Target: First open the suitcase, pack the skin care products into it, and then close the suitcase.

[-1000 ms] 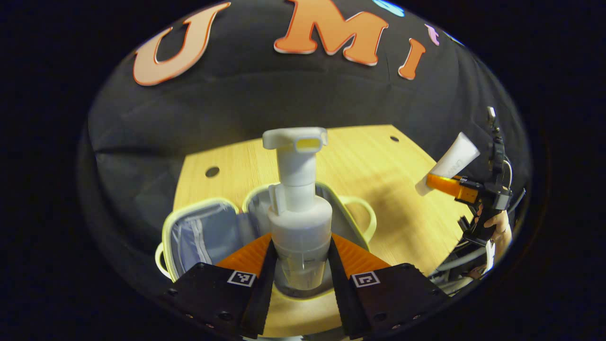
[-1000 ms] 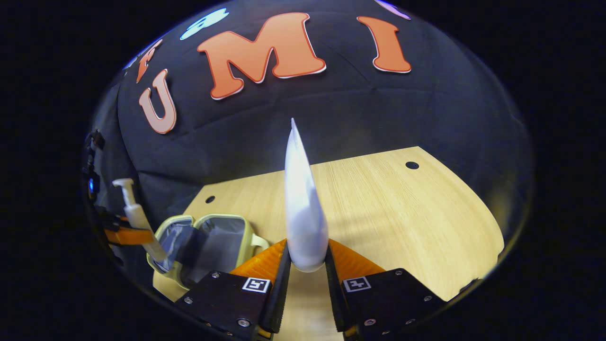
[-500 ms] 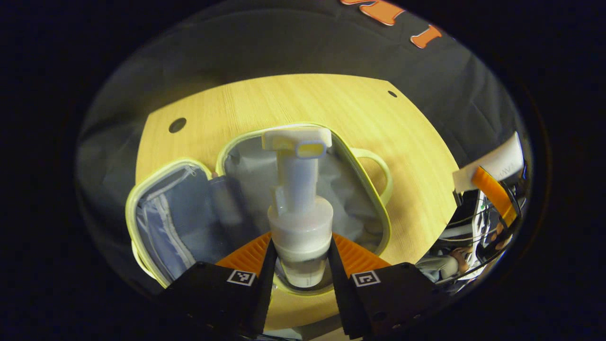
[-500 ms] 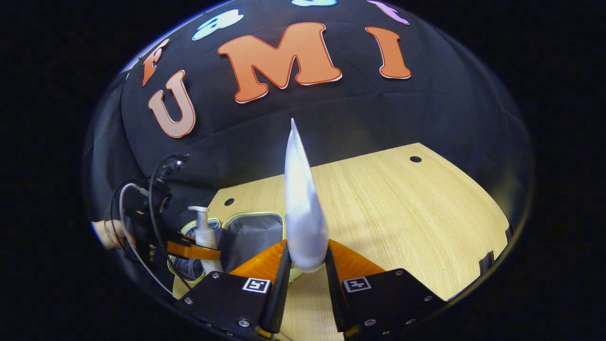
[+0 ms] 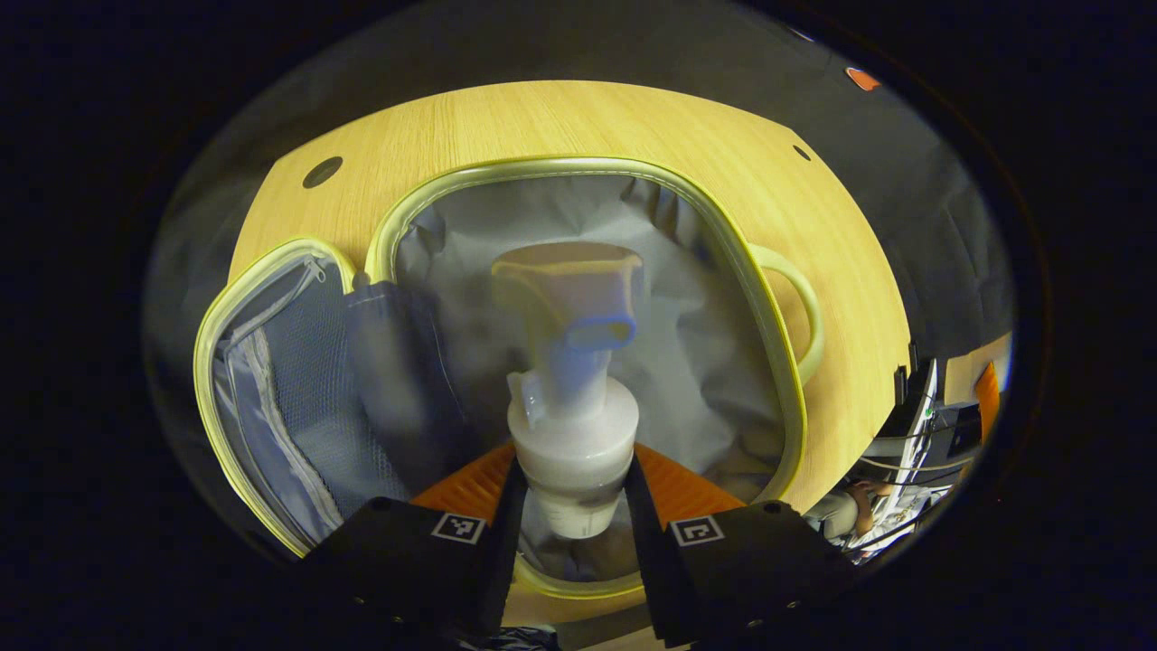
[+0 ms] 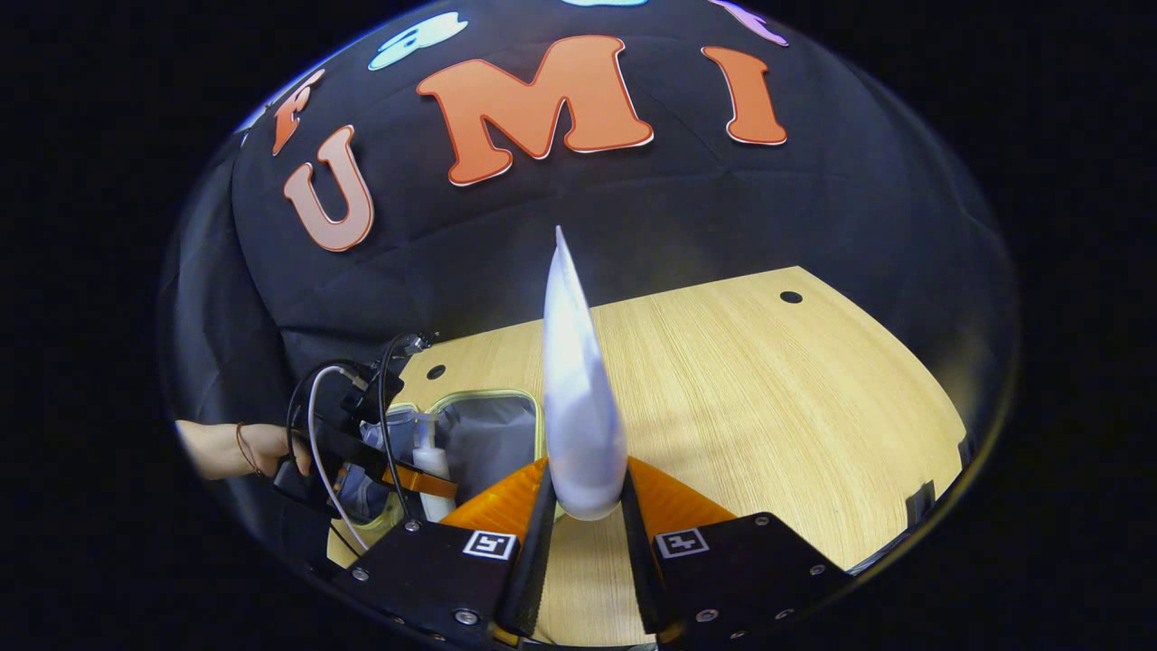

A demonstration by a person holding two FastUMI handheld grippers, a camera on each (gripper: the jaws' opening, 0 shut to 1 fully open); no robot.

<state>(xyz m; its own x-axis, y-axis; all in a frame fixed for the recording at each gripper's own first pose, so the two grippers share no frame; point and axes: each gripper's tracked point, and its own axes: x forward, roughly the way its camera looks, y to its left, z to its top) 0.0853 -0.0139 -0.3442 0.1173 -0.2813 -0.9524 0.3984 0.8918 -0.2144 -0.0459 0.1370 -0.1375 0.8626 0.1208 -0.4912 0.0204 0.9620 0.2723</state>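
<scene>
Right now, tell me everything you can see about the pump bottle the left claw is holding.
The pump bottle is white plastic with a wide round collar, a narrower neck and a flat spout head on top; its lower body looks translucent. The left claw grips it below the collar, one finger on each side. It hangs over the grey-lined main compartment of the open suitcase. Whether its base touches the lining is hidden.

You see a wooden table (image 6: 768,407) with small round holes (image 6: 791,297) near its far edge. Behind it hangs a black cloth wall (image 6: 813,208). Some cables (image 5: 913,452) sit off the table's right side.
</scene>
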